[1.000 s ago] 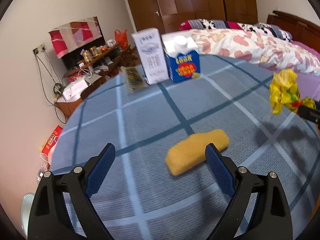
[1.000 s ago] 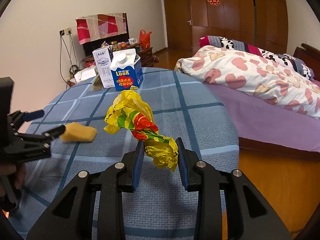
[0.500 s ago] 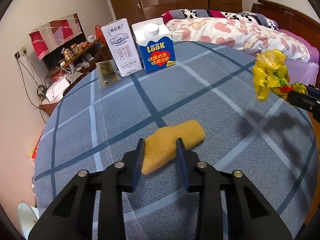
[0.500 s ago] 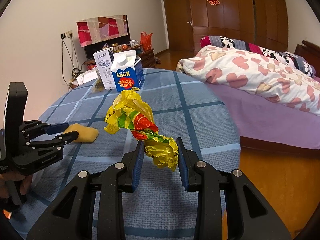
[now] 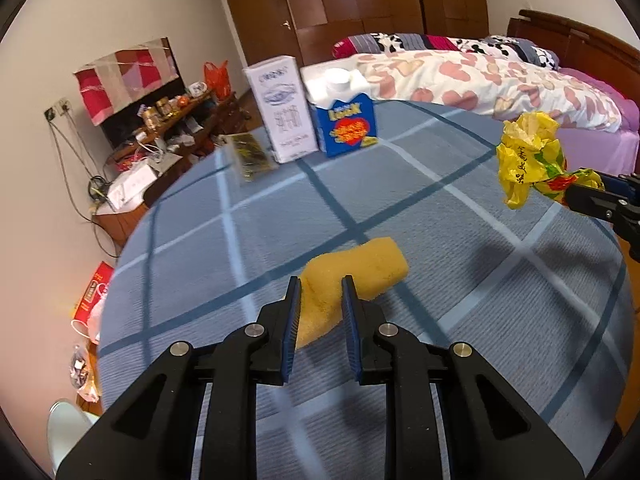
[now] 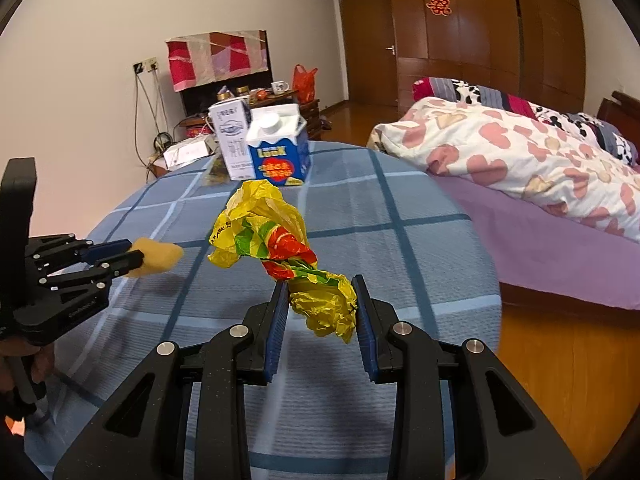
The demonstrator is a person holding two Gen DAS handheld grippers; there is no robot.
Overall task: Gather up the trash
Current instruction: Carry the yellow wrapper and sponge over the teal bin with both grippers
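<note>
A yellow sponge lies low over the blue checked tablecloth. My left gripper has its jaws closing on the sponge's near end, and the blue pads press into it. In the right wrist view the sponge sticks out of the left gripper at the left. My right gripper is shut on the tail of a crumpled yellow plastic bag, held above the table. The left wrist view shows the bag and right gripper at the right edge.
At the table's far side stand a white carton and a blue milk carton, with a small dark packet beside them. A bed lies beyond the table. A cluttered cabinet stands by the left wall.
The left jaws went from wide open around the sponge to closed on its near end. The right gripper and its bag have stayed put.
</note>
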